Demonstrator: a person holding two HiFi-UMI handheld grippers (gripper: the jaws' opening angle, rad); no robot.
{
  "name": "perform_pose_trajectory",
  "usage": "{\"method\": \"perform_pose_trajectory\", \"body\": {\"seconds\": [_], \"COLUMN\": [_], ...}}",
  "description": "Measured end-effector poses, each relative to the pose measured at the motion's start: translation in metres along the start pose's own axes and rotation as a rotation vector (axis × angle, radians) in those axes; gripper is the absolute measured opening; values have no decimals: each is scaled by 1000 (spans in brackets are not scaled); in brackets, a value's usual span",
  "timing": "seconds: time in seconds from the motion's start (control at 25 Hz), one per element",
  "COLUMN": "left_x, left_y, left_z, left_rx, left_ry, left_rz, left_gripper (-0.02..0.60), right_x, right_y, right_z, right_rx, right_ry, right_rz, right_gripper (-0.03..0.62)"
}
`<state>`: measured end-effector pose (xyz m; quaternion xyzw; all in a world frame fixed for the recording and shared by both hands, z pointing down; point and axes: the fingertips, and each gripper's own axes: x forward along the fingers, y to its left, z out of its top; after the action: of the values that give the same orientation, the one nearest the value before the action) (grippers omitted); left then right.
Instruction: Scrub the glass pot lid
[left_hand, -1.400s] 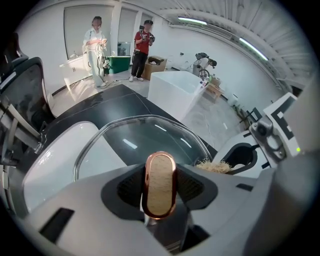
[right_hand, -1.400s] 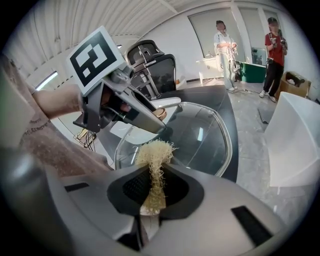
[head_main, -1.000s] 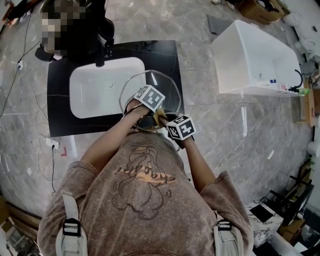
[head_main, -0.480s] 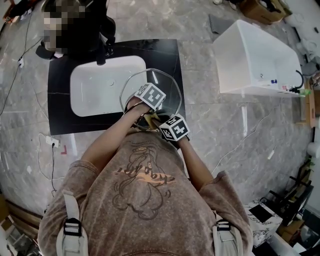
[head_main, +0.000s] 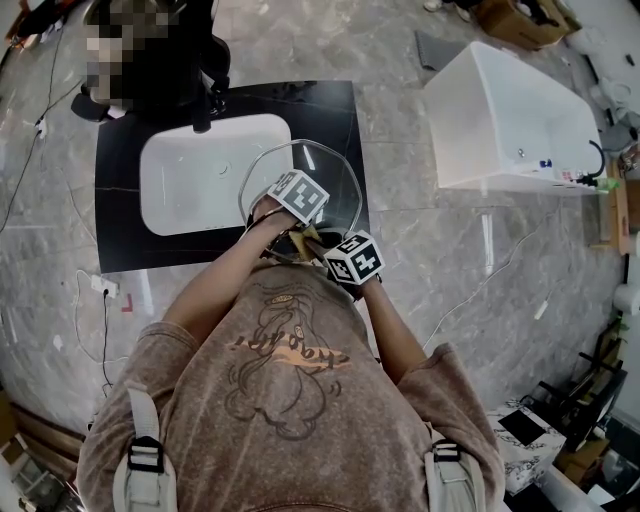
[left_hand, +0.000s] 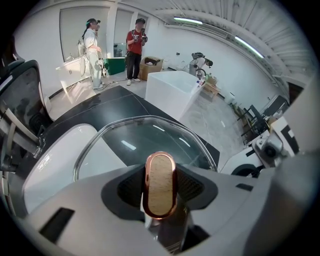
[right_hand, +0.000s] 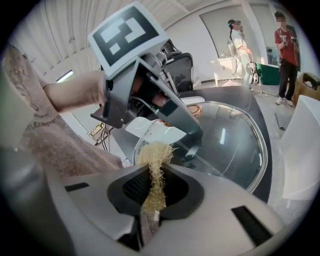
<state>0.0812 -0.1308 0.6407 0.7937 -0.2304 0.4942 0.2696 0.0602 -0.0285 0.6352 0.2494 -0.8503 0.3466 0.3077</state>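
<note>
Lid status: your left gripper (left_hand: 160, 192) is clamped on the glass pot lid (left_hand: 150, 137) by its wooden knob (left_hand: 161, 175), over the black counter (head_main: 330, 110) beside the white sink (head_main: 190, 170), and your right gripper (right_hand: 156, 192) pinches a straw-coloured scrubber (right_hand: 155, 157) near its rim.

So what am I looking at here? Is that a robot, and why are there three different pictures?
There is no robot: a person holds a two-jaw gripper in each hand. The overhead picture comes from a camera on the person's head, looking down. The other two come from a camera riding on each gripper. Below is a black countertop with a white sink basin. The left gripper is clamped on the wood-topped knob of a glass pot lid, holding it over the counter. The right gripper pinches a straw-coloured fibrous scrubber near the lid.
</note>
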Motion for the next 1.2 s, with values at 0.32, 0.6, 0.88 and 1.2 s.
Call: {"method": "perform_pose_trajectory", "body": {"seconds": [0.32,0.6,0.88,1.2], "left_x": [-11,-46,-97,-151], "left_y": [15,38,38,37], "left_z": [-5,-8,-18,-31], "left_rx": [-3,-5,-86,-200], "left_ry": [-21,-98,-284,-498], "left_rz": [15,56,48,87], "left_gripper": [184,184,184,184], "right_x": [-29,-61,-108,-157], "right_y": [-15,-33,-39,-36], "right_z": [18,36,69,98], "right_rx": [92,147,215,243], "right_ry": [-113,-225,-442,-646], "right_rz": [3,-57,-176,-298], "right_gripper": [49,49,49,49]}}
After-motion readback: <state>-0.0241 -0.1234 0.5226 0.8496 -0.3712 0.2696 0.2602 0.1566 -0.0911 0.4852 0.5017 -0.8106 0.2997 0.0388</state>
